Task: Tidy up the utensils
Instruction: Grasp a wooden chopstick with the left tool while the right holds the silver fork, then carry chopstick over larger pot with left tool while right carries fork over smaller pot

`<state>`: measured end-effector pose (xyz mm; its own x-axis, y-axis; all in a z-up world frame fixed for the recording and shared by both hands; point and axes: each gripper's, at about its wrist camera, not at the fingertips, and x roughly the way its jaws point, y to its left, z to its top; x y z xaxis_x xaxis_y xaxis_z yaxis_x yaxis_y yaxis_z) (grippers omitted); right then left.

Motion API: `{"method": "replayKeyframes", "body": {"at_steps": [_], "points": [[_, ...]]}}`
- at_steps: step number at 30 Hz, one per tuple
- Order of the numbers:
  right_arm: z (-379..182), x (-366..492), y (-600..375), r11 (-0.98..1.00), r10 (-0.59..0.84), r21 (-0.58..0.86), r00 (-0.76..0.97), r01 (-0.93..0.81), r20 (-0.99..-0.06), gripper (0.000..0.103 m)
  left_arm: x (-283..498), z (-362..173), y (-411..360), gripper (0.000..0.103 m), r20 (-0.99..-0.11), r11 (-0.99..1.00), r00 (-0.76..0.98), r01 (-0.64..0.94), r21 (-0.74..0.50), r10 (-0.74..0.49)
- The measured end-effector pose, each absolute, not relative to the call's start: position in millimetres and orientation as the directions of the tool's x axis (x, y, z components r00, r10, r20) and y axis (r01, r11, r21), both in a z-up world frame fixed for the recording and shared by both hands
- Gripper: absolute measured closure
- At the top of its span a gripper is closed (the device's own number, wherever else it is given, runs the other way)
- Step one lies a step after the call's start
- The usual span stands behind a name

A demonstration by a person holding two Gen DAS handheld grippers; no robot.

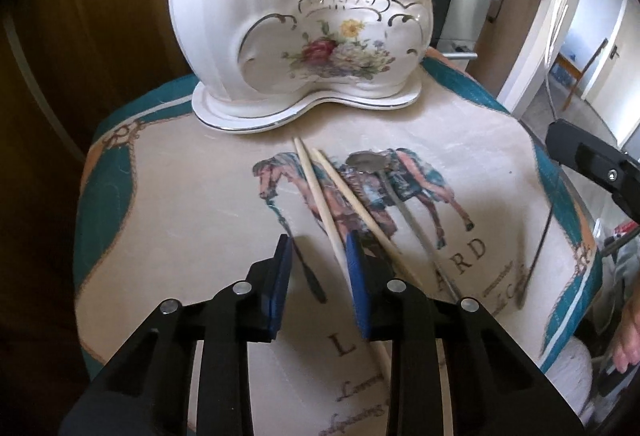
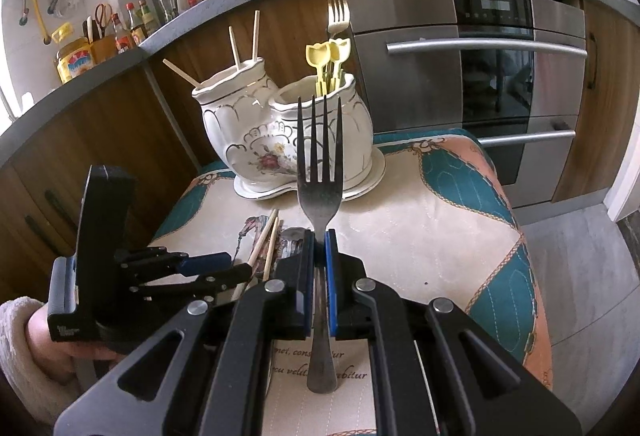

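1. Our right gripper [image 2: 319,236] has its blue pads pressed onto a dark steel fork [image 2: 320,172], pinching it at the neck. Four long tines point up and fwd; handle runs back btwn the pads, rounded end showing below them. Metal looks dull, a bit tarnished.
2. Our left gripper [image 1: 320,256] is spread wide, nothing btwn the pads. It sits low over the cloth; its right pad [image 1: 356,276] overlaps one of the chopsticks [image 1: 320,192] in view, contact we cannot tell.
3. Two pale wooden chopsticks lie loose on the tablecloth [image 1: 180,196], crossing the horse print, ends toward the holder, fanning apart slightly.
4. Just beside them on the right: a metal spoon [image 1: 366,162], bowl toward the holder, thin handle running back toward us.
5. Ceramic holder [image 1: 288,36] stands at the far side of the table: white, gold trim, flower decal, two joined compartments on one base.
6. In the right wrist view, the taller left compartment has three chopsticks [image 2: 240,48] sticking out; the lower right one has yellow tulip-topped picks [image 2: 326,54] and a gold-coloured fork [image 2: 337,10] standing upright.
7. Held fork is above the cloth, in front of the holder, well apart from it.
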<state>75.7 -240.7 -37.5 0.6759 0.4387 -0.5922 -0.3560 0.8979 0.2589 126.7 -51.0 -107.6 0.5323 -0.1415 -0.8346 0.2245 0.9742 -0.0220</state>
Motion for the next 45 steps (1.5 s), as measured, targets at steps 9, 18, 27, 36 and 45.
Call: {"method": "replayKeyframes", "body": {"at_steps": [9,18,27,36,45], "points": [[-30,71,-243,0.883,0.468,0.271,0.691,-0.382,-0.55,0.098,128,-102,-55,0.1,-0.842,0.952,0.511,0.305,-0.009,-0.171],[-16,69,-238,0.885,0.465,0.243,0.724,-0.397,-0.509,0.098,117,-83,-34,0.103,-0.812,0.951,0.539,0.303,-0.059,-0.222],[-19,69,-230,0.885,0.463,0.232,0.712,-0.404,-0.528,0.098,135,-103,-57,0.075,-0.865,0.952,0.466,0.305,-0.039,-0.185],[-9,69,-237,0.883,0.469,0.236,0.733,-0.406,-0.492,0.098,126,-101,-48,0.097,-0.844,0.944,0.503,0.329,-0.014,-0.188],[23,78,-240,0.886,0.463,0.216,0.793,-0.41,-0.394,0.098,93,-45,-19,0.097,-0.666,0.929,0.683,0.367,-0.044,-0.301]]}}
